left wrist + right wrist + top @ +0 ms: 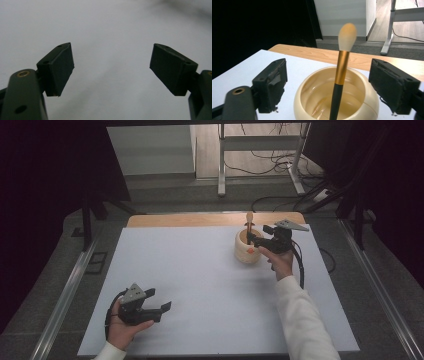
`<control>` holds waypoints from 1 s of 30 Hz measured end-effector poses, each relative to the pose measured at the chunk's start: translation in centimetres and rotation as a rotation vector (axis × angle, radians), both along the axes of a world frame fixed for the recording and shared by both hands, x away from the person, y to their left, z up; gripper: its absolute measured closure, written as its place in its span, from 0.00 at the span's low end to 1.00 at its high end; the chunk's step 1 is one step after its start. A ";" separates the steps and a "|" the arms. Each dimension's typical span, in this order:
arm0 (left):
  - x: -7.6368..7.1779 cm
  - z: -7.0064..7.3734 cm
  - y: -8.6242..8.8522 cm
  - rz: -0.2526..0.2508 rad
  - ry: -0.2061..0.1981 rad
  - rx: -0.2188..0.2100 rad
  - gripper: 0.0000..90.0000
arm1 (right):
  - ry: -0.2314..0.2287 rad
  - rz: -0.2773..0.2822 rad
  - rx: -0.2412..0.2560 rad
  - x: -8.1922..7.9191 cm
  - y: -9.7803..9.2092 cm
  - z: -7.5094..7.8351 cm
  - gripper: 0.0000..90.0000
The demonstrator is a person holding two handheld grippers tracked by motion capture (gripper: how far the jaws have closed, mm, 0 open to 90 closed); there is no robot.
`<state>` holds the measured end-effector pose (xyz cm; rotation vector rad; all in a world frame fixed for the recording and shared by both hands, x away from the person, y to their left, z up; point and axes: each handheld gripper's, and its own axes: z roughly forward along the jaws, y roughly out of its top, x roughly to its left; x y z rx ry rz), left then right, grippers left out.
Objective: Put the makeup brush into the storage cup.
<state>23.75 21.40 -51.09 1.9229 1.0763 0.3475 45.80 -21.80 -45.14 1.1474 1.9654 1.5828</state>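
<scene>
High view: the right tongs [256, 238], held out over the desk [200, 285], gape at a cream bowl [247, 251] holding an upright makeup brush [340, 75], ungripped; the left tongs [161, 301] rest near the front edge, wide open and empty.

floor: grey carpet [165, 195] | far: white wall [150, 150], metal desk legs [221, 160], cables [270, 157] | sides: dark

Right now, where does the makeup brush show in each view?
High view: the brush stands in the cream bowl, right of centre, by the right gripper.
Left gripper view: bare white table sheet between open jaws.
Right gripper view: centre, upright in the bowl.
Shared landmark: the white sheet.
</scene>
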 end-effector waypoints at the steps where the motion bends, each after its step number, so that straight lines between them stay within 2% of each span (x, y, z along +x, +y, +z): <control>1: 0.0 0.0 0.0 0.000 0.000 0.000 0.22 | 0.000 0.001 0.002 -0.1 -0.1 0.1 0.14; 10: 0.0 0.0 0.0 0.001 0.000 0.000 0.22 | 0.008 0.027 -0.007 -0.5 -0.4 0.7 0.12; 19: 0.0 0.1 0.1 0.004 0.001 -0.008 0.22 | 0.019 0.055 -0.042 -1.1 -0.2 0.9 0.11; 22: -0.1 0.2 0.1 0.004 -0.001 -0.010 0.22 | 0.019 0.070 -0.057 -1.8 -0.4 1.1 0.10; 30: 0.0 0.2 0.1 0.005 0.000 -0.014 0.22 | 0.001 0.090 -0.050 -3.6 -1.3 1.5 0.10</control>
